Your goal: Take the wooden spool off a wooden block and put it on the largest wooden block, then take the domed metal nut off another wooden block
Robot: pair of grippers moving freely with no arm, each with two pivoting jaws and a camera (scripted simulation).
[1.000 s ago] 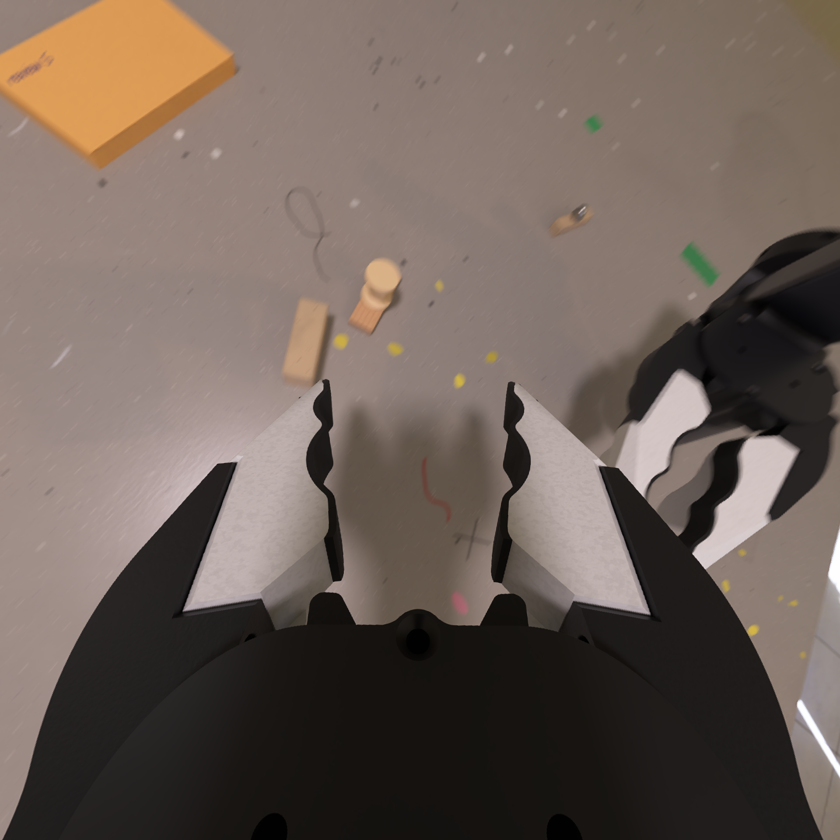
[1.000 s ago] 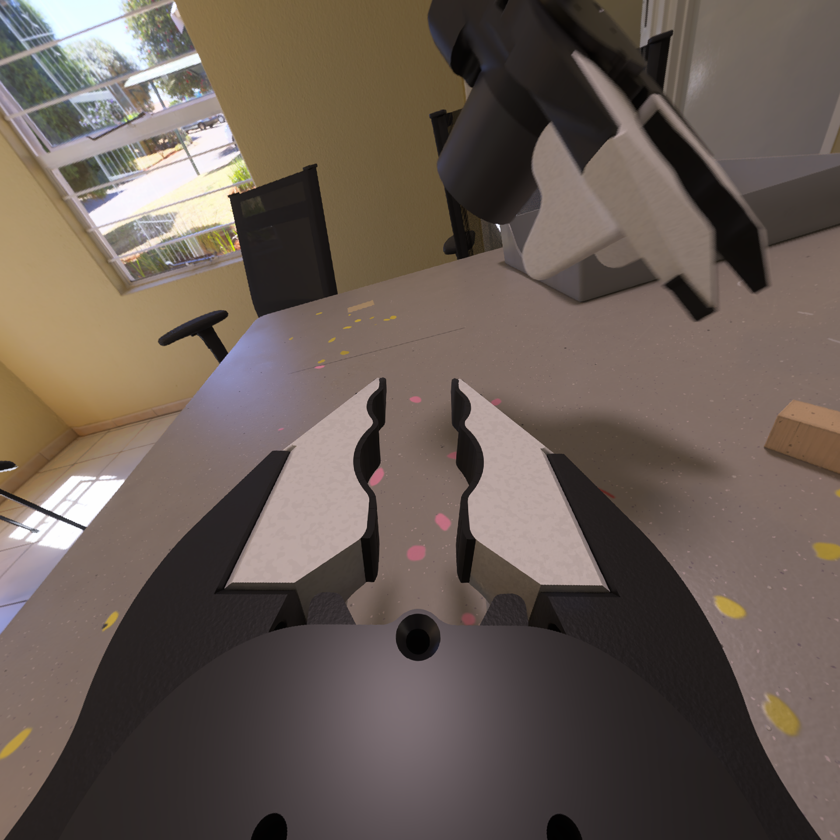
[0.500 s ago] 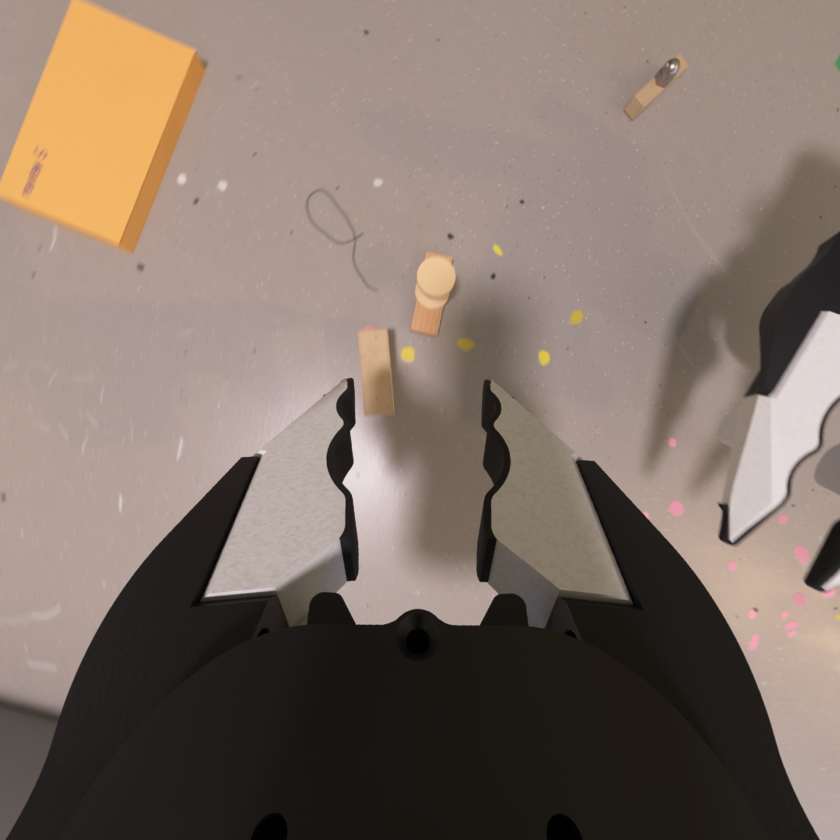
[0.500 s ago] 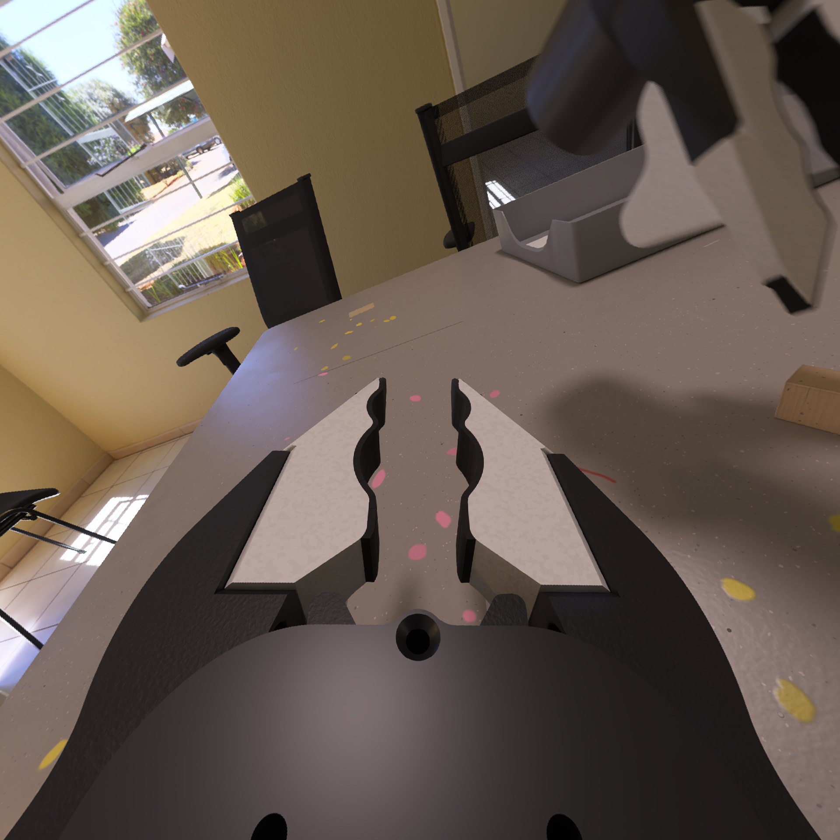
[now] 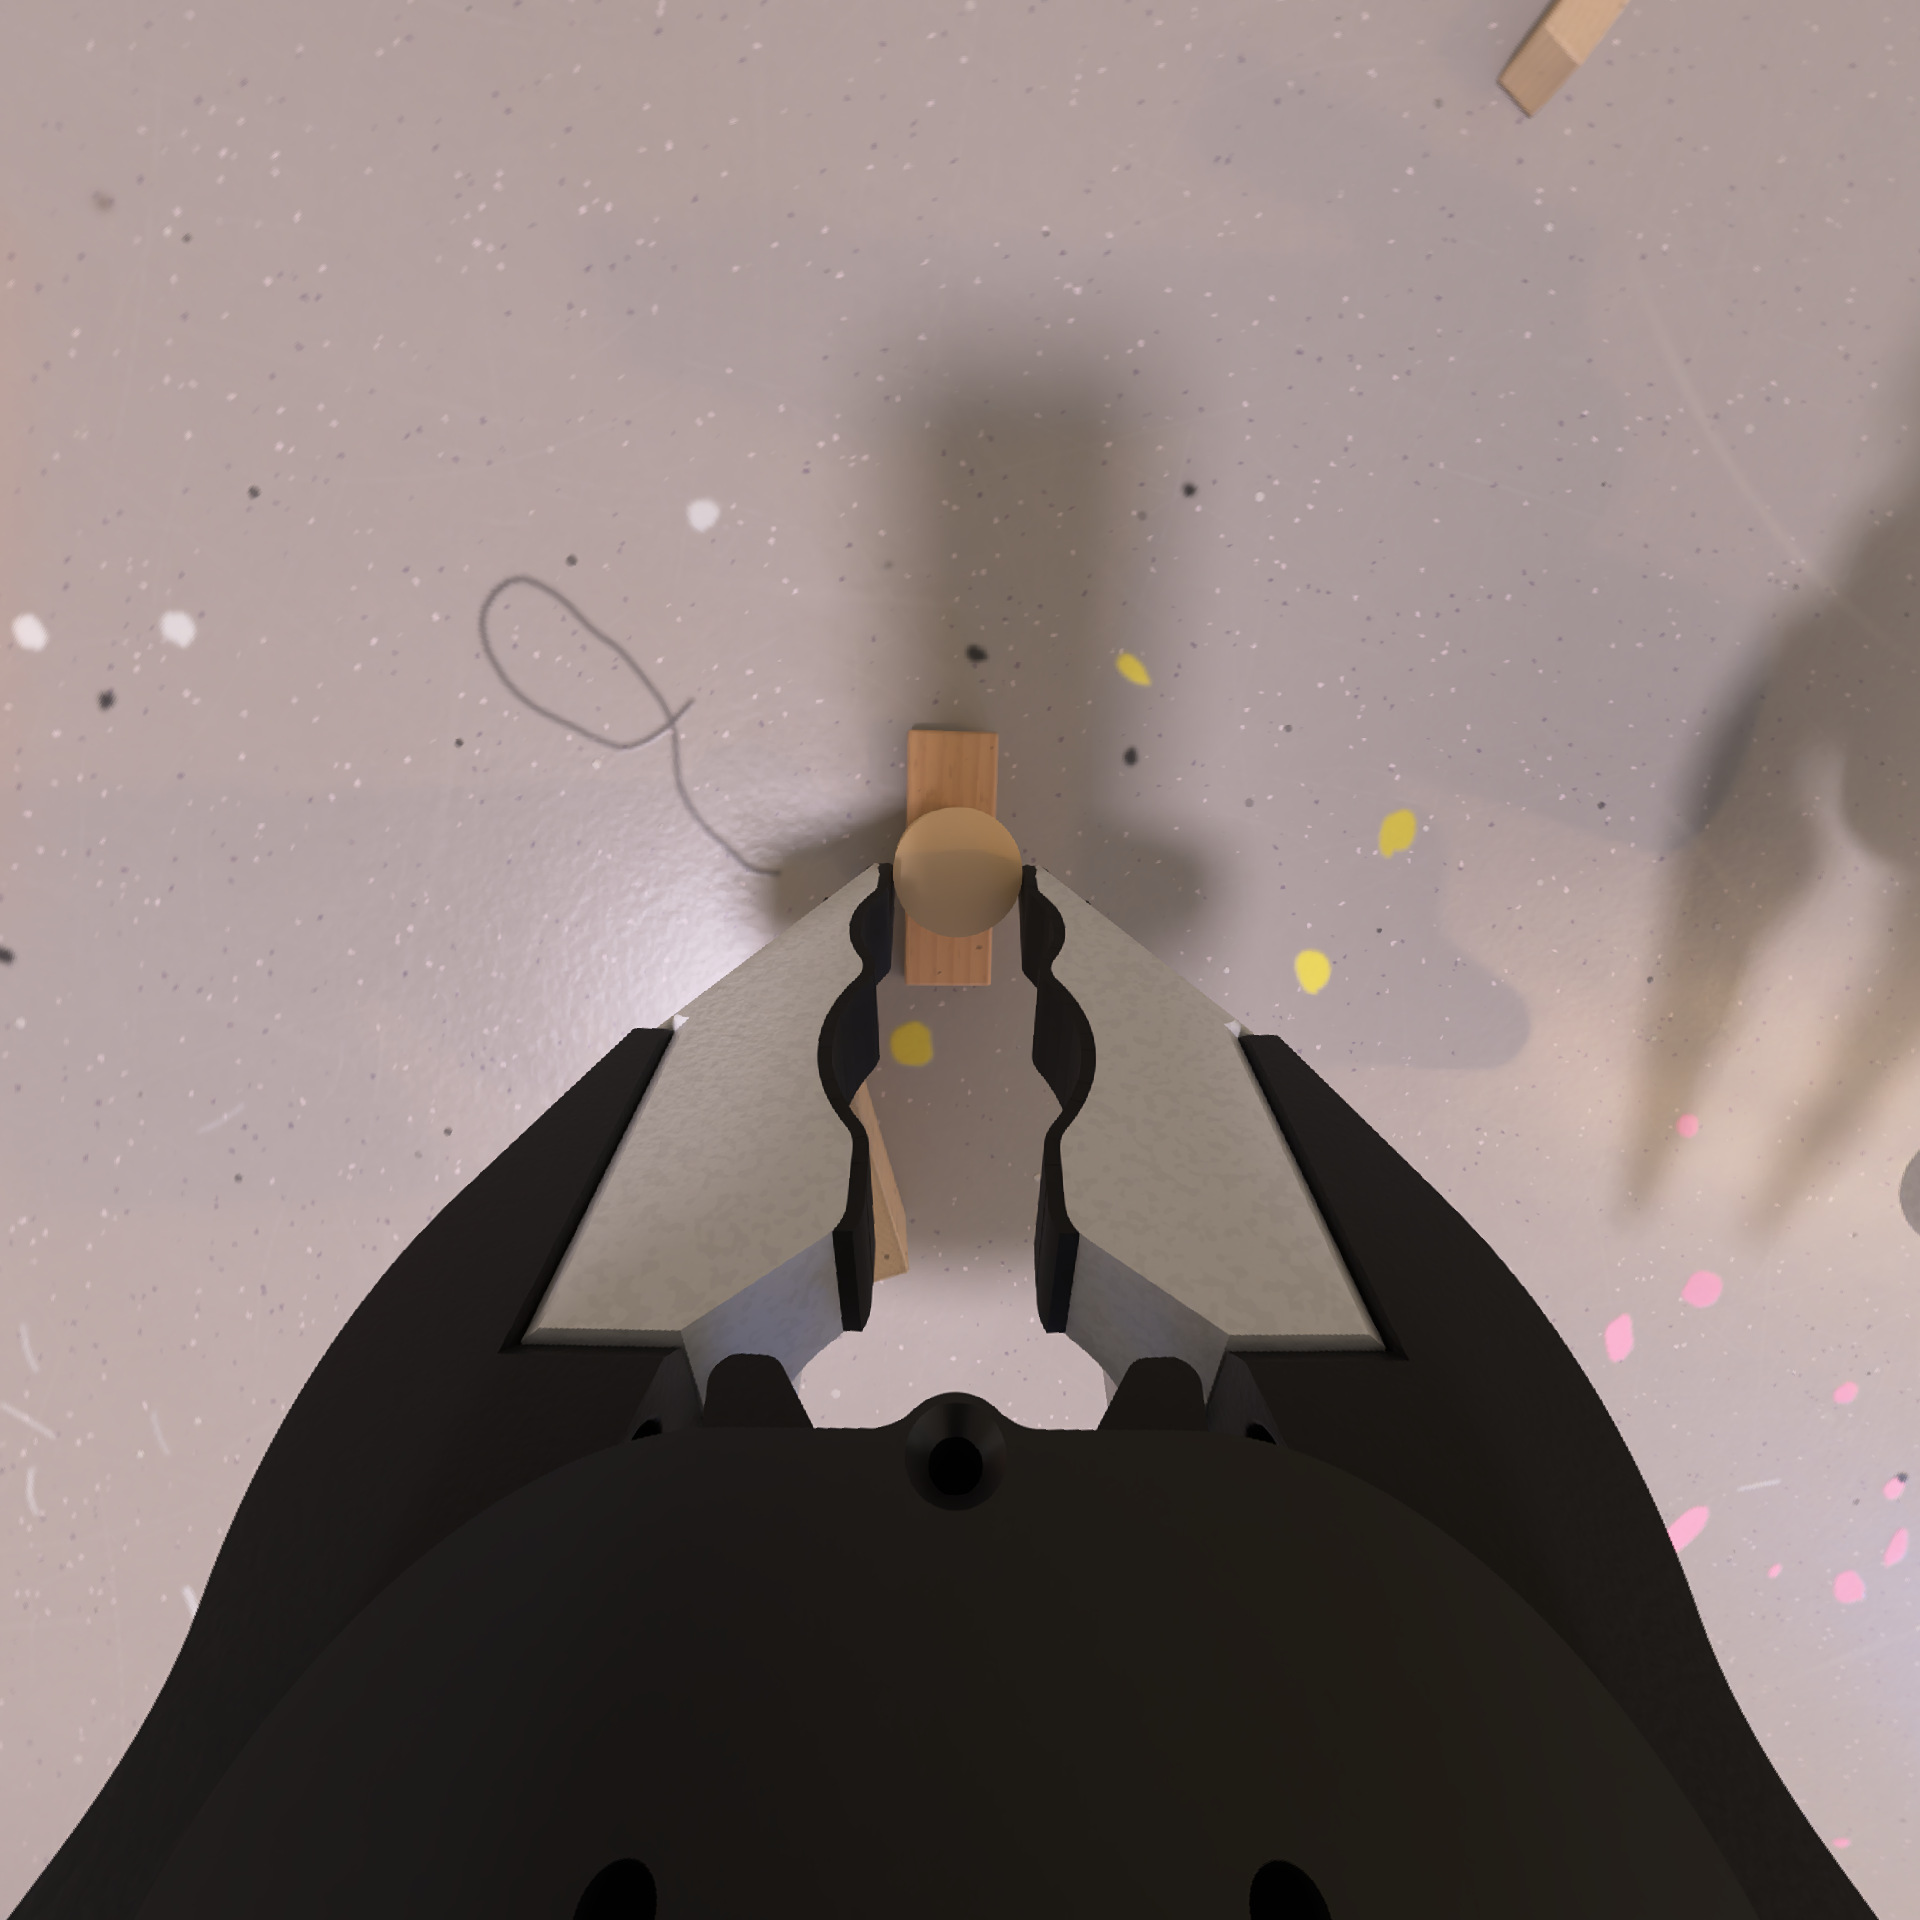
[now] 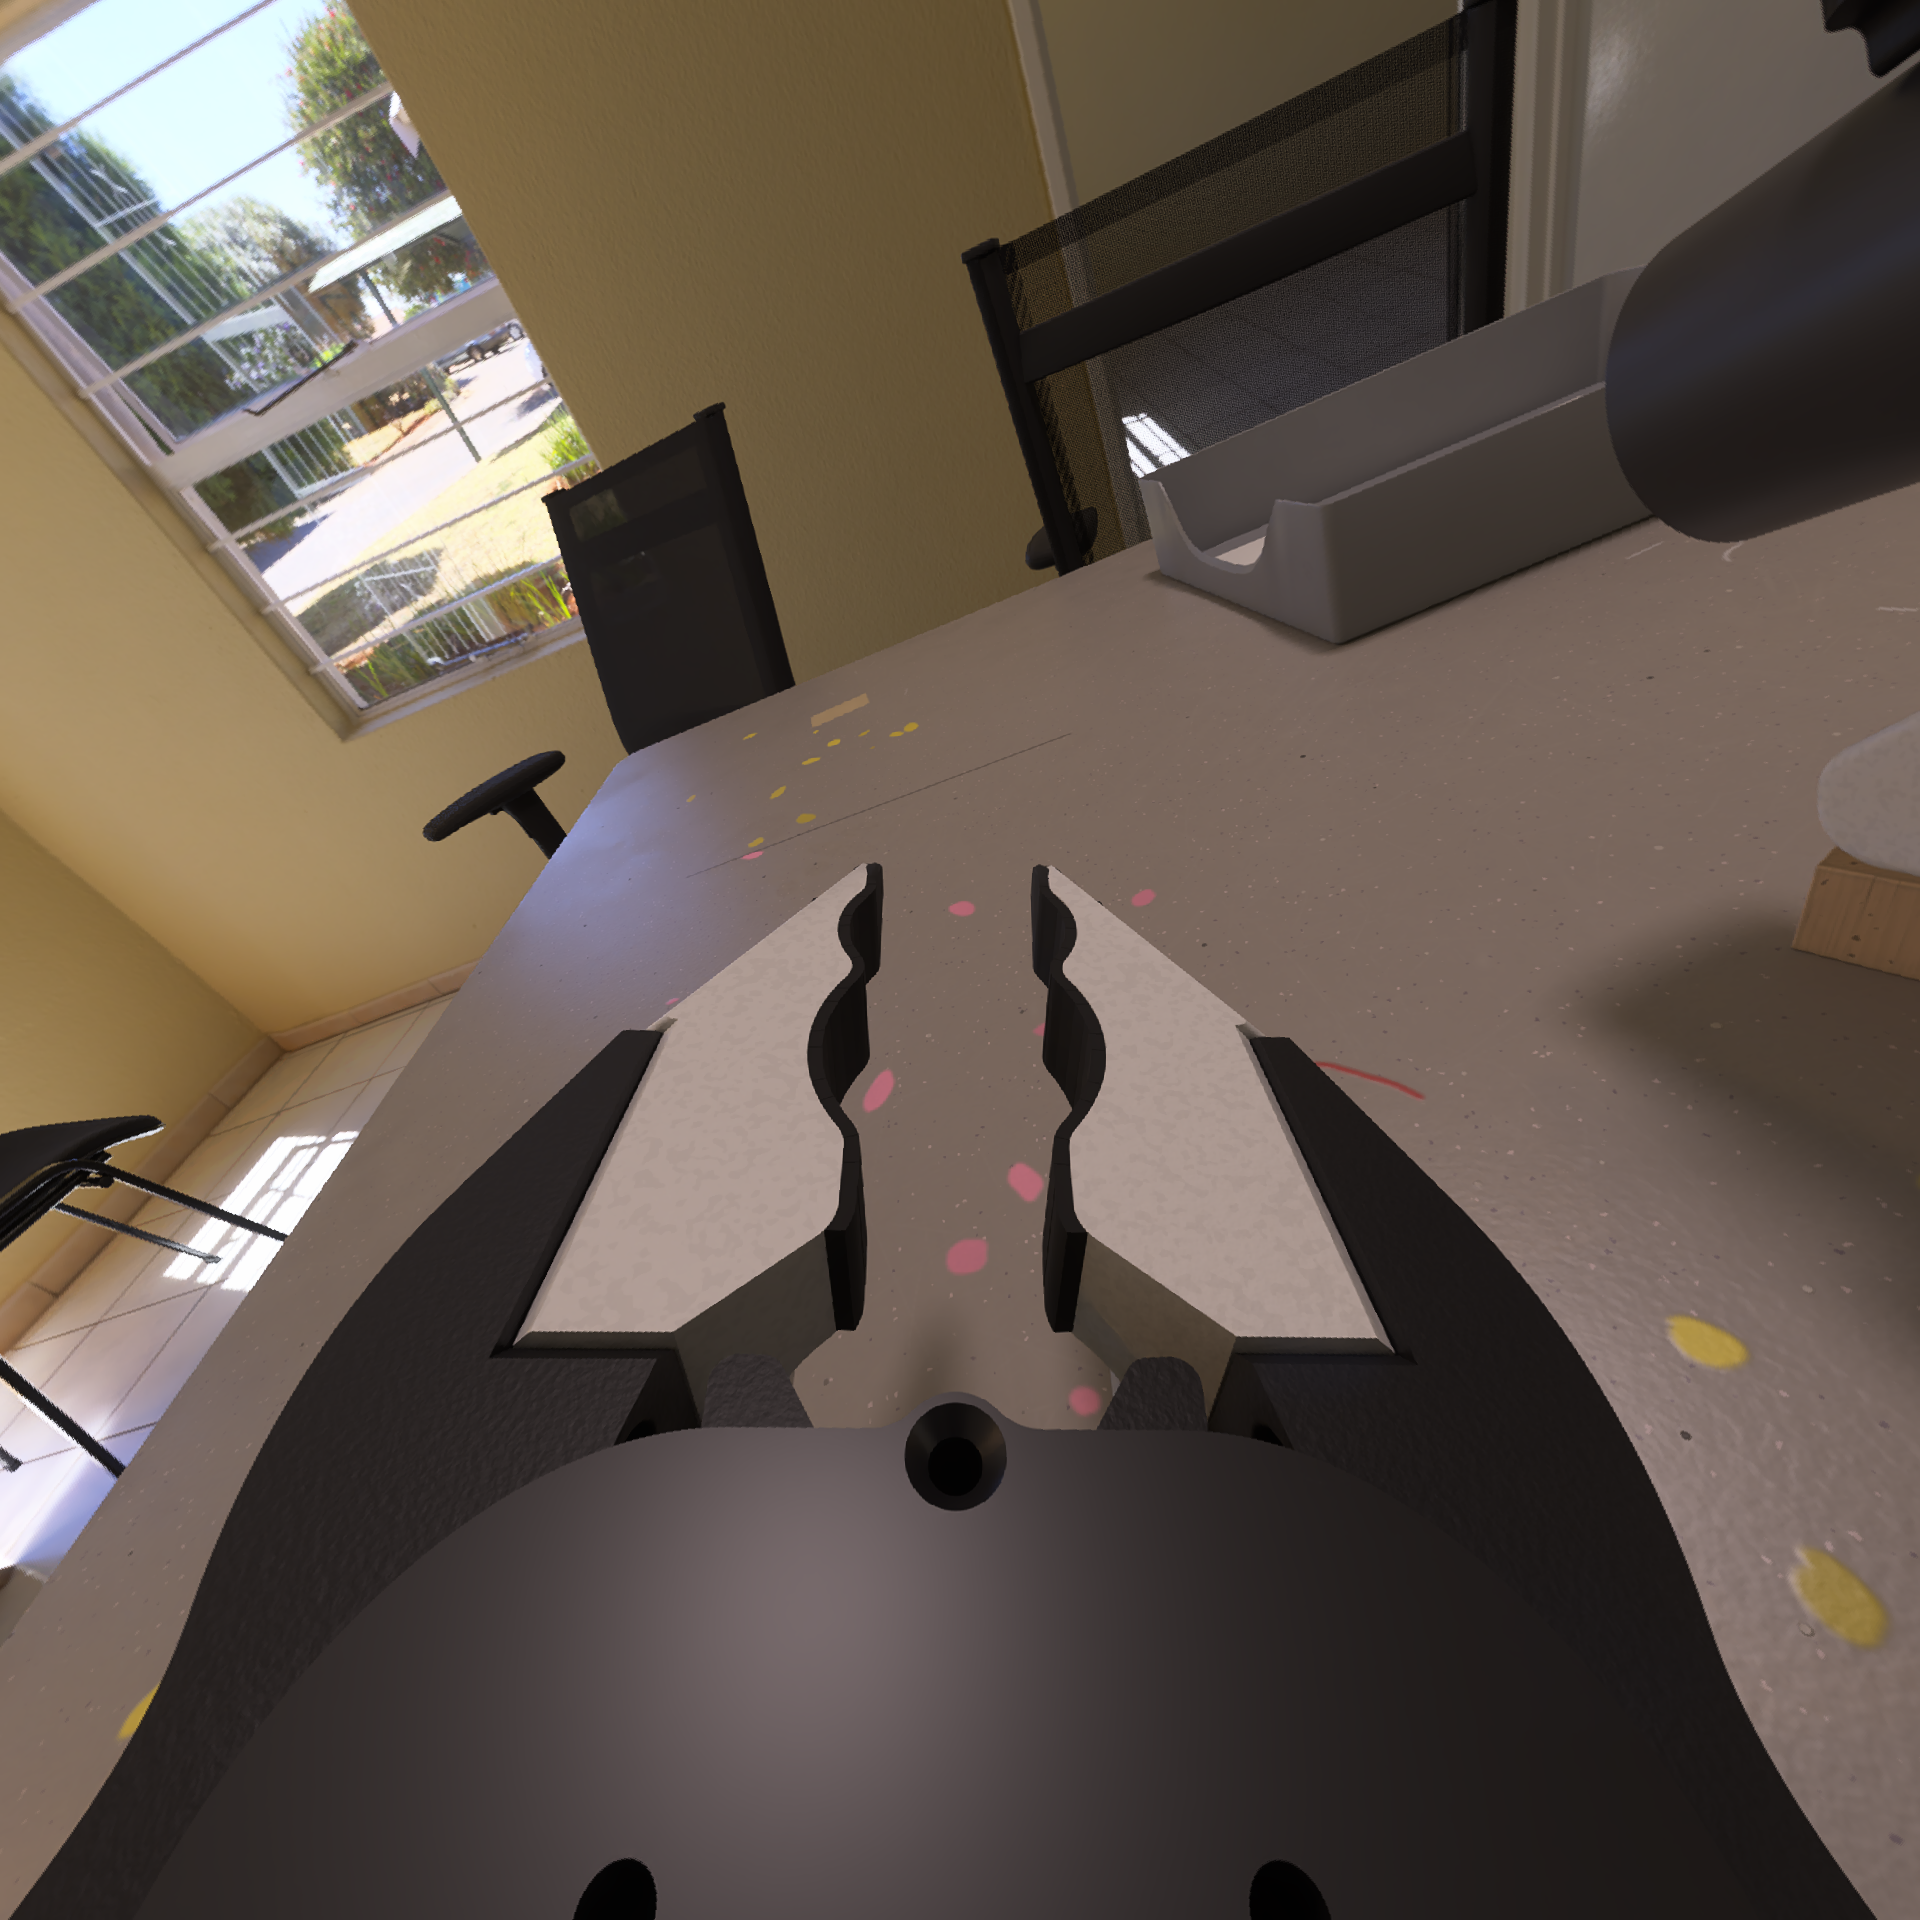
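Note:
In the left wrist view the wooden spool [image 5: 956,868] stands upright on a small wooden block [image 5: 951,769], seen from straight above. My left gripper [image 5: 956,883] is shut on the spool, one fingertip against each side of it. A paler, longer wooden block [image 5: 885,1195] lies just below, mostly hidden by the left finger. The end of a third block [image 5: 1548,52] shows at the top right; the domed nut is out of frame. My right gripper [image 6: 956,883] is open a little and empty, low over the table. Its view shows the left gripper's body [image 6: 1766,364] at the far right and a wooden block [image 6: 1860,920] below it.
A grey tray [image 6: 1403,540] stands at the table's far side, with black chairs [image 6: 665,582] beyond the edge. The table's left edge [image 6: 416,1049] drops to a tiled floor. A pencil scribble [image 5: 582,675] and paint specks mark the tabletop.
My left gripper has come down over the spool and its jaws have narrowed onto it. The orange box and the right gripper have left its view. The right gripper has hardly moved.

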